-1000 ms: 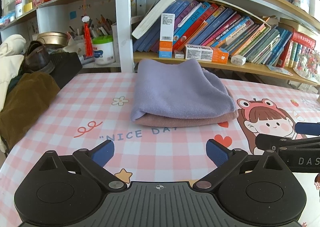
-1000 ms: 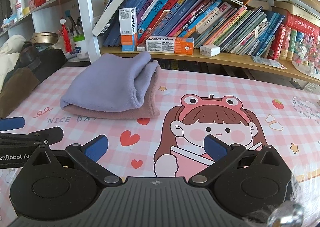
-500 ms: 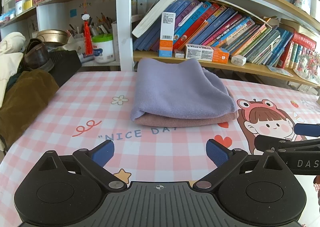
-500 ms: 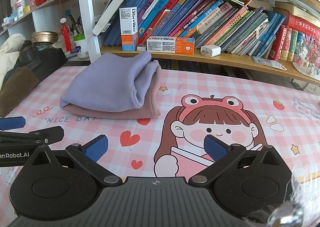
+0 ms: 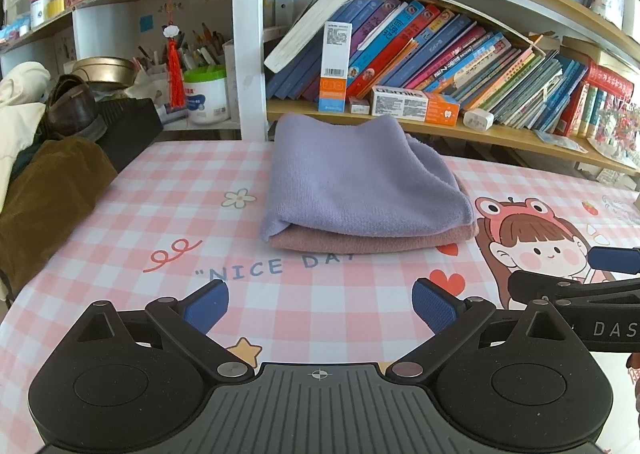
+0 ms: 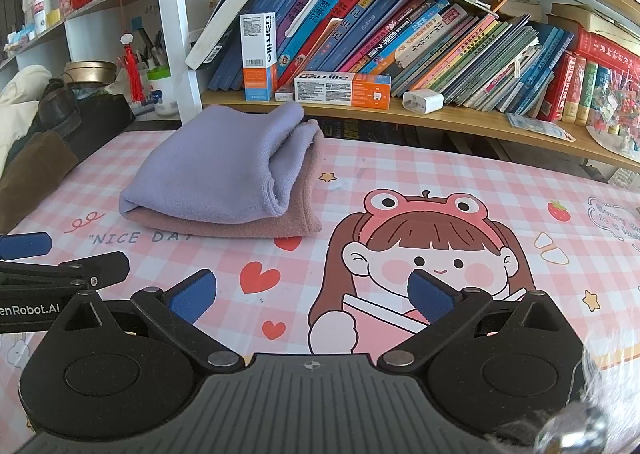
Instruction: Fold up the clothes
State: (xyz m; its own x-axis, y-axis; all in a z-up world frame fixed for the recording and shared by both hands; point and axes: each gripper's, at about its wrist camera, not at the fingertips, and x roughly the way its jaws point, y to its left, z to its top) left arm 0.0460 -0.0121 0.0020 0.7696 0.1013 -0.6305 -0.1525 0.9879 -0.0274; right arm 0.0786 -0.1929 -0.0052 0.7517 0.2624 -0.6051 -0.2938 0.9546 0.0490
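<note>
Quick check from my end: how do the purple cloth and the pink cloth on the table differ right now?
The purple cloth lies on top; the pink cloth lies under it on the tablecloth. The purple one shows a broad upper face, while the pink one shows only as a band along the front and right edges. On the right the purple cloth's rounded fold stops short of the pink cloth's edge. Both are folded, stacked together, and untouched by the open left gripper and right gripper.

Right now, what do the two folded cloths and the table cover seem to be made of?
The purple cloth looks like soft fleece or terry: matte, with a fuzzy nap and thick rounded folds. The pink cloth beneath it shows the same fuzzy, matte surface, probably similar fabric. The table cover appears to be printed plastic or coated cloth: smooth and flat, with a checked cartoon print and a slight sheen, though I cannot be certain.
</note>
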